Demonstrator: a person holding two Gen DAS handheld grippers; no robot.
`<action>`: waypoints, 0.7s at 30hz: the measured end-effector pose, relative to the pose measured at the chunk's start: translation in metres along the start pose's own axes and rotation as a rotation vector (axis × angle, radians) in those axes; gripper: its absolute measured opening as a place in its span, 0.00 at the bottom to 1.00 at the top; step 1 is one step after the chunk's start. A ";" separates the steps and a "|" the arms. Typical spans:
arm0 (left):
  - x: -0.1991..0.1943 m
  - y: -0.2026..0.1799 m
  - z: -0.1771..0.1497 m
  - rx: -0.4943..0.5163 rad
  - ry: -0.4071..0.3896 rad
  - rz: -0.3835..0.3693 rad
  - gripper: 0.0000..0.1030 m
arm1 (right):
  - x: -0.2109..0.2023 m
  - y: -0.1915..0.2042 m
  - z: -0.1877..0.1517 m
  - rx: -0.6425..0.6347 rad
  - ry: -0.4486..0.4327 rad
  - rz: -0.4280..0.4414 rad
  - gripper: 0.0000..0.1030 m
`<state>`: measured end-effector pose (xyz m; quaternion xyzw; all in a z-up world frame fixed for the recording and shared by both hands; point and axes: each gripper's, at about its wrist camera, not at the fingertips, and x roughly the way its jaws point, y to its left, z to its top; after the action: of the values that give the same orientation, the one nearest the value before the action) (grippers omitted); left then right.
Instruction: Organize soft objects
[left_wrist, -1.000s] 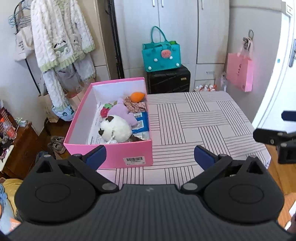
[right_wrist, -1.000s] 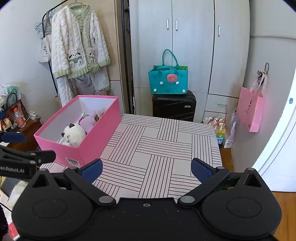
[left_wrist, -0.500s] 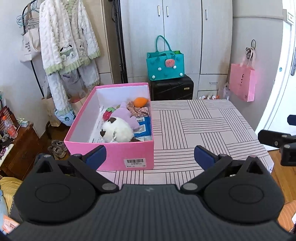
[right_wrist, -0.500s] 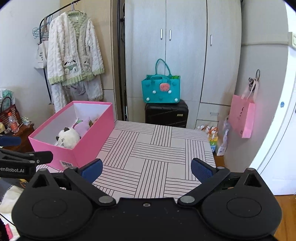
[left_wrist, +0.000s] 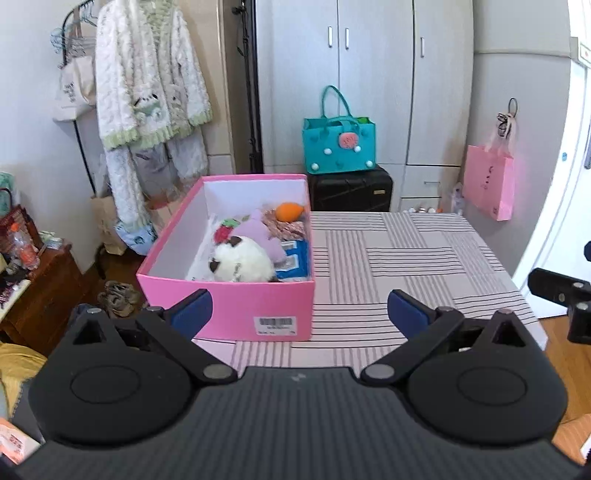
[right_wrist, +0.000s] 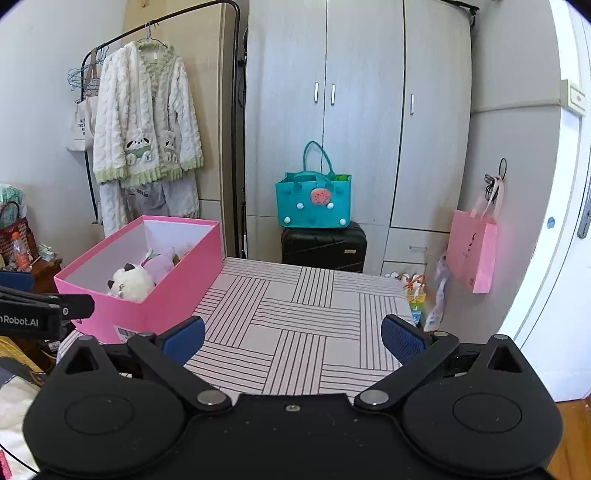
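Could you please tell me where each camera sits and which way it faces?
Left wrist: on the left gripper, facing the open pink cardboard box of plush toys on the striped table; open blue-padded fingers show.
Right wrist: on the right gripper, facing the table's bare half; open fingers show.
Shared: box, table, teal felt bag, each other's gripper.

The right gripper (right_wrist: 291, 334) hung with its blue-padded fingers (right_wrist: 183, 338) spread wide and nothing between them, above the near edge of the striped tablecloth (right_wrist: 295, 321). A pink box (right_wrist: 162, 295) sat at the table's left side, holding a white plush toy (right_wrist: 133, 282) and what looked like a lilac plush (right_wrist: 162, 263) just behind it. The left gripper (right_wrist: 40, 308) showed at the left edge.
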<state>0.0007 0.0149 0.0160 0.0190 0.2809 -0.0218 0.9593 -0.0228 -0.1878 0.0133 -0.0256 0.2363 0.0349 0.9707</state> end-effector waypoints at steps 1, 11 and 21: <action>-0.001 -0.001 0.000 0.007 -0.004 0.006 1.00 | 0.000 0.000 0.000 0.001 -0.001 0.002 1.00; 0.005 -0.004 -0.001 0.026 0.021 0.017 1.00 | -0.002 -0.004 0.000 0.024 -0.014 -0.010 1.00; 0.007 -0.004 -0.001 0.018 0.044 -0.013 1.00 | 0.002 -0.006 -0.001 0.039 -0.003 -0.010 1.00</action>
<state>0.0055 0.0103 0.0109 0.0263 0.3017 -0.0300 0.9526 -0.0210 -0.1935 0.0116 -0.0076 0.2355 0.0254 0.9715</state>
